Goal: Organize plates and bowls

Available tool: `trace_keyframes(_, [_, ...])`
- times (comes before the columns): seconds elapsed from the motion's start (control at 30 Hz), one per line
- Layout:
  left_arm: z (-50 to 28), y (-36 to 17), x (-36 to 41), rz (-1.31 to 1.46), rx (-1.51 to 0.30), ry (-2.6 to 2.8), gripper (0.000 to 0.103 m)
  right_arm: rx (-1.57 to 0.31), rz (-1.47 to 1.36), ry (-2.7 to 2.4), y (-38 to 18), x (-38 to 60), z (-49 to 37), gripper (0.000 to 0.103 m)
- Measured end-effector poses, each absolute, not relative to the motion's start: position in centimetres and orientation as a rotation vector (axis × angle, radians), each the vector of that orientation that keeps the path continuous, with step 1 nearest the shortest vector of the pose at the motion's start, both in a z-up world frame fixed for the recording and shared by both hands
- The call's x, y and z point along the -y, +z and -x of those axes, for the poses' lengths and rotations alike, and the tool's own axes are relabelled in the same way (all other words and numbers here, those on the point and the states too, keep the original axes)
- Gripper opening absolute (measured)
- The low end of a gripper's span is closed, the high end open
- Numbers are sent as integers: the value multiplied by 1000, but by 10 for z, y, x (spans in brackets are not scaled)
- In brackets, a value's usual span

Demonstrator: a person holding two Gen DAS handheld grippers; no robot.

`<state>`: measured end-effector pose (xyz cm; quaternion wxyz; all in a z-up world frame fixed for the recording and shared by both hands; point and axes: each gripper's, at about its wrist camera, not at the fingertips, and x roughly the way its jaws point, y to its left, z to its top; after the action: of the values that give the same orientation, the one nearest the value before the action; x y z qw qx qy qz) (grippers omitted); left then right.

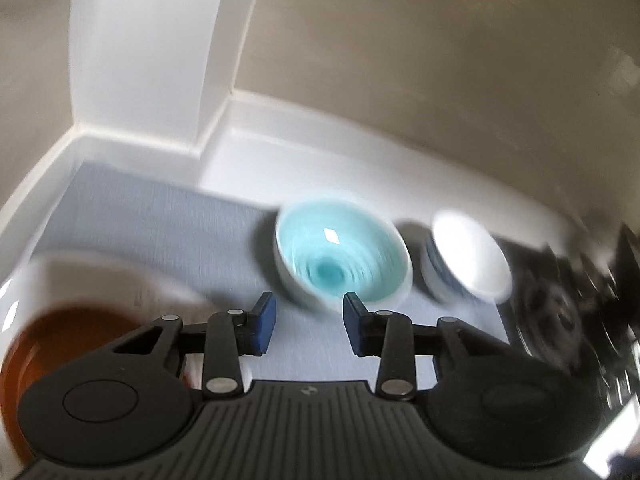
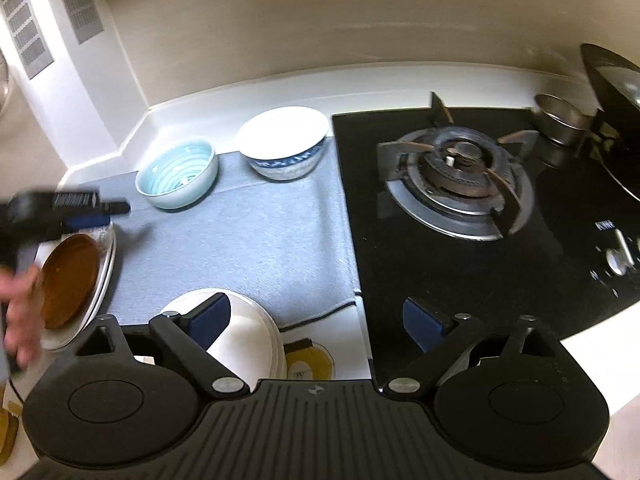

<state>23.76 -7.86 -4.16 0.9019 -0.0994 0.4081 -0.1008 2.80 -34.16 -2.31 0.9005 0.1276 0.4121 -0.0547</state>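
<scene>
The left gripper [image 1: 308,322] has its two blue pads spread apart with nothing between them, hovering above the grey mat [image 1: 160,220] and aimed at the turquoise bowl [image 1: 342,252], which sits upright on the mat just ahead of the fingertips. This view is smeared by motion, so fine detail is lost. Just right of that bowl stands the white bowl with a blue pattern [image 1: 468,258], close beside it, though whether the two touch cannot be told. At the lower left lies a brown plate [image 1: 68,340] on top of a white plate [image 1: 100,276].

The right gripper [image 2: 320,320] is also wide open and holds nothing. Below its left finger a white bowl [image 2: 248,332] rests near the mat's front edge, apparently upside down. The stove [image 2: 460,184] fills the right side, with a metal cup [image 2: 560,120] behind it.

The bowls look like glazed ceramic: rigid, fairly weighty, smooth and slippery, and liable to chip if knocked against one another. The best hold on the turquoise bowl is probably across its rim wall, one pad inside and one outside, squeezed firmly. It likely needs a level lift to stop it swinging. The plates, being flat and low, would probably need gripping at the raised edge.
</scene>
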Motion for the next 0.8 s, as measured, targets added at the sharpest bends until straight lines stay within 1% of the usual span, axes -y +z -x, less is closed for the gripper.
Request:
trace_keyframes(0.2, [-285, -50, 86, 183, -857, -162, 41, -836, -281, -179, -15, 339, -13, 90])
trace_keyframes(0.4, [-306, -68, 92, 169, -902, -180, 40, -817, -284, -214, -12, 335, -9, 90])
trace_keyframes(0.43, [-308, -71, 92, 168, -911, -190, 37, -817, -285, -220, -12, 335, -10, 90])
trace_keyframes(0.5, [-308, -75, 94, 141, -919, -191, 26, -815, -291, -227, -12, 334, -12, 90])
trace_keyframes(0.53, [-307, -75, 95, 123, -915, -194, 23, -814, -294, -230, -12, 334, -14, 90])
trace_keyframes(0.57, [-305, -75, 94, 111, -917, -204, 15, -814, -300, -231, -11, 334, -17, 90])
trace_keyframes(0.7, [-290, -75, 90, 97, -943, -272, 16, -816, -321, -208, -12, 332, -34, 90])
trace_keyframes(0.77, [-279, -74, 90, 85, -962, -311, 16, -820, -326, -187, -12, 328, -46, 87])
trace_keyframes(0.8, [-273, -73, 91, 78, -976, -333, 16, -821, -334, -177, -12, 327, -53, 84])
